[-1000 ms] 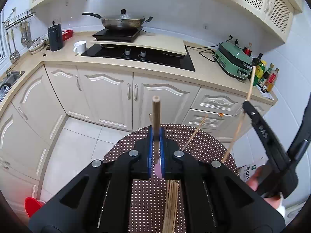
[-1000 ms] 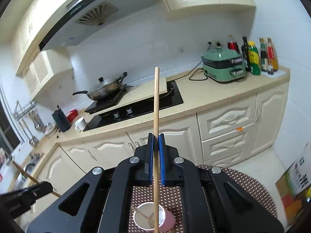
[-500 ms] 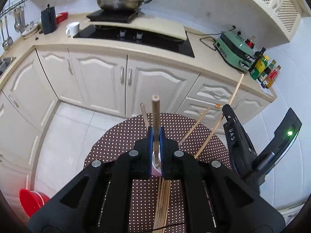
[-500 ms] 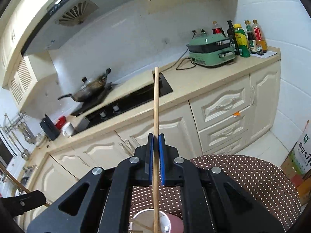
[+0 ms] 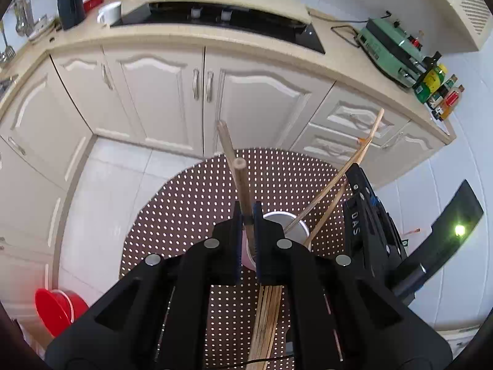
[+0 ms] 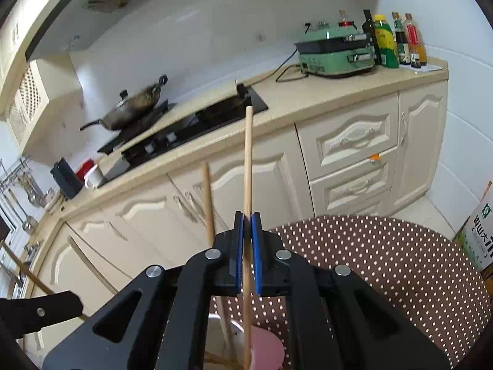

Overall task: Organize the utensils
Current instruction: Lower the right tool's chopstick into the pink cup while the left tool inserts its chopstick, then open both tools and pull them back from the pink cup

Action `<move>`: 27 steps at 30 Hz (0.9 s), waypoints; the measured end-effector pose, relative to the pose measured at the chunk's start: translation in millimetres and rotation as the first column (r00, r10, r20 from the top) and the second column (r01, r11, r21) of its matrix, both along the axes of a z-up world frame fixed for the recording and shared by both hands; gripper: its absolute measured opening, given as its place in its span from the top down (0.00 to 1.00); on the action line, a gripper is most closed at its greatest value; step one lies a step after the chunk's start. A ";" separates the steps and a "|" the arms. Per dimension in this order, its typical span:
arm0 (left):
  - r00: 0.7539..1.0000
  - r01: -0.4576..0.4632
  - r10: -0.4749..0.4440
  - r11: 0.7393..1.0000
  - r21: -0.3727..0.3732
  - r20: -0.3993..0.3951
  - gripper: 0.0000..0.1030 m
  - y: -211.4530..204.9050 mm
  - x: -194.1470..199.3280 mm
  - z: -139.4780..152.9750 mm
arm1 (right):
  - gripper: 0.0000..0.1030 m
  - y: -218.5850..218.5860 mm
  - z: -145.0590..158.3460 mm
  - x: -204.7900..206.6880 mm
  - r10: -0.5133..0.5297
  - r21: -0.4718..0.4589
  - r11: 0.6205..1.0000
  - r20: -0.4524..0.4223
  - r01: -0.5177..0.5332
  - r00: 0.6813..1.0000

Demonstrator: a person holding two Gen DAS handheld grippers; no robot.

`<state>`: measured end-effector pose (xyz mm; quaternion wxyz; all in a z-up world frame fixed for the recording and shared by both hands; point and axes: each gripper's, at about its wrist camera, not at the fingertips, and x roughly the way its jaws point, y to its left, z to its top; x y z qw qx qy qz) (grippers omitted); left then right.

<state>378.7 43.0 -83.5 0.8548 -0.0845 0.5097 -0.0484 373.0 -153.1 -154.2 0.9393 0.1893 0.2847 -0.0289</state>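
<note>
A pink cup [image 5: 294, 228] with a white inside stands on the round brown dotted table [image 5: 191, 215]; two chopsticks lean in it. My left gripper [image 5: 247, 212] is shut on a darker wooden chopstick [image 5: 242, 182], just above the cup's left rim. In the right wrist view my right gripper [image 6: 247, 215] is shut on a pale chopstick [image 6: 248, 160] standing upright, its lower end by the pink cup [image 6: 266, 348]. The right gripper's black body [image 5: 369, 225] shows at the right of the left wrist view. A bundle of chopsticks [image 5: 266, 323] lies on the table under the left gripper.
Cream kitchen cabinets [image 5: 172, 92] and a counter with a black hob [image 5: 222, 21], a white mug [image 5: 109, 14], a green appliance [image 6: 336, 52] and bottles [image 6: 397, 41] stand behind the table. A red basin [image 5: 57, 310] sits on the tiled floor at the left.
Both grippers have come down toward the table with their chopsticks still held. The cup has grown larger and now shows beside the left jaws; the cabinets fill more of each view.
</note>
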 end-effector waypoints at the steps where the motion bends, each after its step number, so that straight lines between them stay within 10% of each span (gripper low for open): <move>1: 1.000 -0.003 0.003 1.000 -0.007 -0.007 0.93 0.1 1.3 -3.4 | 0.95 0.2 -1.7 -1.1 0.005 -0.001 1.000 -0.006 -0.005 1.000; 17: 0.998 0.008 -0.009 1.000 0.016 0.058 0.87 -3.0 8.3 -27.4 | 0.91 4.6 -11.3 -9.8 0.169 0.043 0.985 -0.108 -0.166 0.980; 19: 0.999 0.015 -0.016 1.000 0.018 0.047 0.74 -3.3 6.2 -30.8 | 0.83 3.4 -11.0 -10.7 0.202 0.065 0.979 -0.127 -0.195 0.971; 21: 0.998 0.006 -0.007 1.000 0.019 0.059 0.41 -2.5 1.8 -31.7 | 0.78 2.8 -8.3 -14.6 0.214 0.058 0.976 -0.126 -0.208 0.969; 27: 0.998 -0.012 0.010 1.000 0.028 0.069 0.42 1.8 -7.5 -33.8 | 0.60 1.1 0.7 -27.9 0.229 0.009 0.973 -0.128 -0.230 0.965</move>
